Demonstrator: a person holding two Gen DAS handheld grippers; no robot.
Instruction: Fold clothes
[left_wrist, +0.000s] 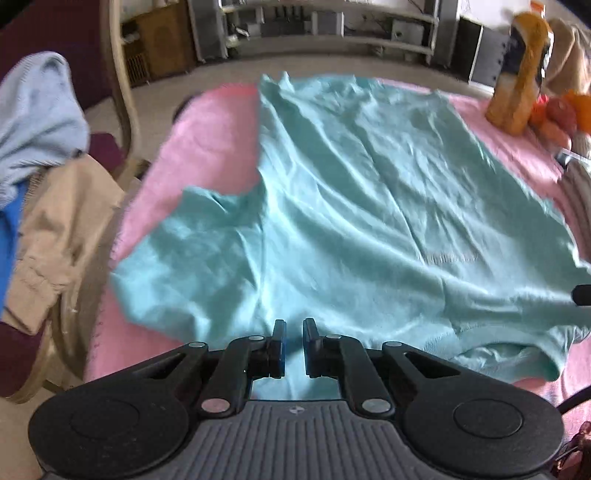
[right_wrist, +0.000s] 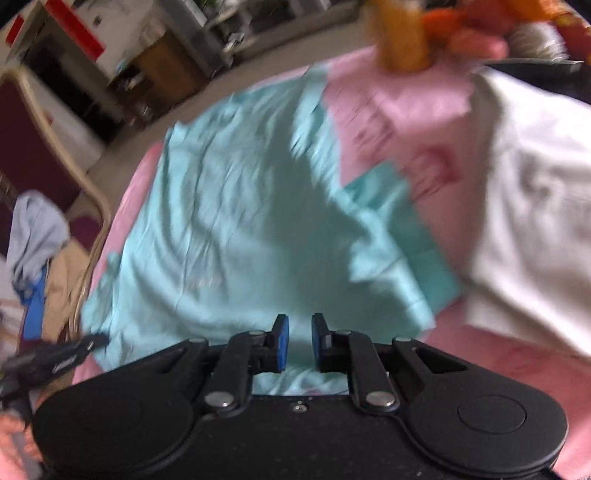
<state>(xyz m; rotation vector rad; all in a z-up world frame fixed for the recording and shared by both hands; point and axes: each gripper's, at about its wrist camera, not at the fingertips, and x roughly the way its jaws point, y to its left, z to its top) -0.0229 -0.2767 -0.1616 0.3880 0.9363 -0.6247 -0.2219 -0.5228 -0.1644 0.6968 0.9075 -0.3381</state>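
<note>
A teal T-shirt (left_wrist: 369, 206) lies spread on a pink-covered table (left_wrist: 207, 147), with its collar (left_wrist: 509, 350) at the near right and one sleeve (left_wrist: 207, 206) out to the left. My left gripper (left_wrist: 294, 328) is at the near shoulder edge. Its fingers are almost together with teal cloth in the narrow gap, and creases run toward them. My right gripper (right_wrist: 300, 325) is over the same T-shirt (right_wrist: 229, 221) at its near edge, fingers likewise close with teal cloth between. The other sleeve (right_wrist: 402, 243) lies to the right. The right wrist view is motion-blurred.
A chair (left_wrist: 122, 92) on the left carries a pale blue garment (left_wrist: 40, 110) and a tan one (left_wrist: 62, 229). A white cloth (right_wrist: 535, 206) lies on the right of the table. An orange bag (left_wrist: 521, 74) and fruit (left_wrist: 561, 110) sit at the far right corner.
</note>
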